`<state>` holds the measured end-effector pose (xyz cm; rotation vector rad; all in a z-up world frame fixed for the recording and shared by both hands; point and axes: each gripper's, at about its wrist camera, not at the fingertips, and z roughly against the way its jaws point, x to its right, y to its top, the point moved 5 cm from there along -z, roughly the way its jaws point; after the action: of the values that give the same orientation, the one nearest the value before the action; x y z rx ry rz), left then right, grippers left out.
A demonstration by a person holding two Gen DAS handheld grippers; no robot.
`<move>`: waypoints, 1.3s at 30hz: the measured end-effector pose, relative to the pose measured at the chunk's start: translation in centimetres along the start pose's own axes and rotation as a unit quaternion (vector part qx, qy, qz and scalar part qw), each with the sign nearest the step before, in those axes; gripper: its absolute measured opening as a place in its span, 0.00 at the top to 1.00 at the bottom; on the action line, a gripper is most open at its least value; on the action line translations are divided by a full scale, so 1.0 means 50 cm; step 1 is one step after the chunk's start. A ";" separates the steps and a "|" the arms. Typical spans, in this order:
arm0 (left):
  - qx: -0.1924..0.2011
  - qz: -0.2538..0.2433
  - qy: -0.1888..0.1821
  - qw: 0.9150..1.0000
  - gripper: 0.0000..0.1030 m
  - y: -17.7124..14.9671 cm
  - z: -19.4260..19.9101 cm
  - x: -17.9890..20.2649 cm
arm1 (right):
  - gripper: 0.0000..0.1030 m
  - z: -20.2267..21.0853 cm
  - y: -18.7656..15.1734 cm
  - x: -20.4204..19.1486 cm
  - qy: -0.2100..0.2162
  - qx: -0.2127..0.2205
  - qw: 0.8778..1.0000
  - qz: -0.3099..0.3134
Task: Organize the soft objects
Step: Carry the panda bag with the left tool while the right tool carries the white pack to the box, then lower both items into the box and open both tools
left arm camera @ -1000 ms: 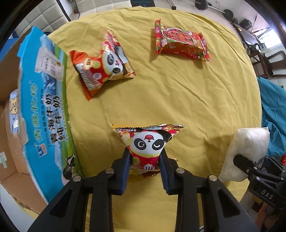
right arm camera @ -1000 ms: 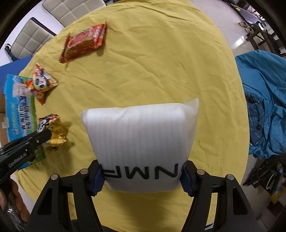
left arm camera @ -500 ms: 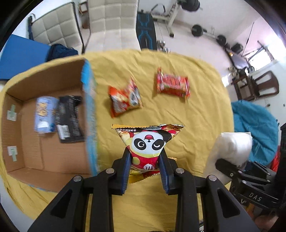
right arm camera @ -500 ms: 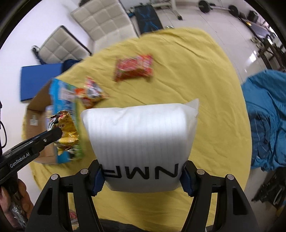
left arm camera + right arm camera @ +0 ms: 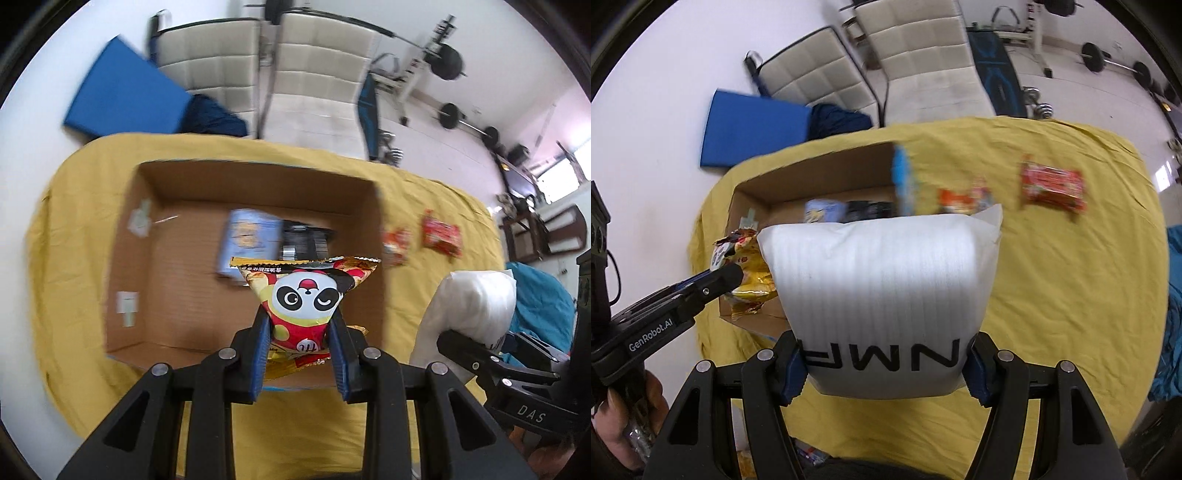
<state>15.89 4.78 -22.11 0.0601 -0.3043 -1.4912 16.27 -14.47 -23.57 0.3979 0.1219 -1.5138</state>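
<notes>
Panda snack bag (image 5: pixel 304 295): glossy foil pouch, red and gold, printed with a winking panda face; crimped top seam spread wide, body narrowing downward. Held upright, long axis vertical, seam uppermost, print toward the left wrist camera. Clamped at its lower half between the blue pads of the left gripper (image 5: pixel 300 349), jaws closed to a narrow gap on the pouch; suspended above the near right part of the cardboard box (image 5: pixel 129 280).

White foam pouch (image 5: pixel 882 295): ribbed, puffy, off-white, black lettering along the lower edge seen inverted. Held upright, broad face toward the right wrist camera, top corner flaring to the right. Pinched at its base by the right gripper (image 5: pixel 884 363), jaws set wide and pressing both sides; held above the yellow tablecloth (image 5: pixel 1071 295), just right of the box.

Box: open-topped, brown inside, blue printed outer wall, resting on the cloth. Contents: a light blue packet (image 5: pixel 249 240) touching a black packet (image 5: pixel 306 240), both flat on the floor near the far wall.

On the cloth right of the box: an orange panda packet (image 5: pixel 964 197) and a red snack packet (image 5: pixel 1052 186), apart from each other, blurred.
</notes>
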 end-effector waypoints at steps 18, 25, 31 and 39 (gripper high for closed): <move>-0.089 0.029 0.034 0.995 0.74 0.079 -0.244 -0.241 | 0.32 -0.377 0.001 -0.109 -0.105 -0.123 0.987 0.009; -0.108 0.010 0.046 0.993 0.74 0.130 -0.320 -0.249 | 0.31 -0.433 -0.009 -0.114 -0.116 -0.137 0.984 0.001; -0.109 -0.009 0.055 0.993 0.71 0.163 -0.341 -0.247 | 0.27 -0.449 -0.018 -0.106 -0.119 -0.129 0.984 -0.012; -0.123 -0.022 0.061 0.990 0.68 0.167 -0.349 -0.241 | 0.24 -0.442 -0.012 -0.104 -0.112 -0.133 0.984 -0.033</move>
<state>27.52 14.80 -38.97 -0.0402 -0.0188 -1.5524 19.04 -2.31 -42.56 0.0082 0.1588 -1.5722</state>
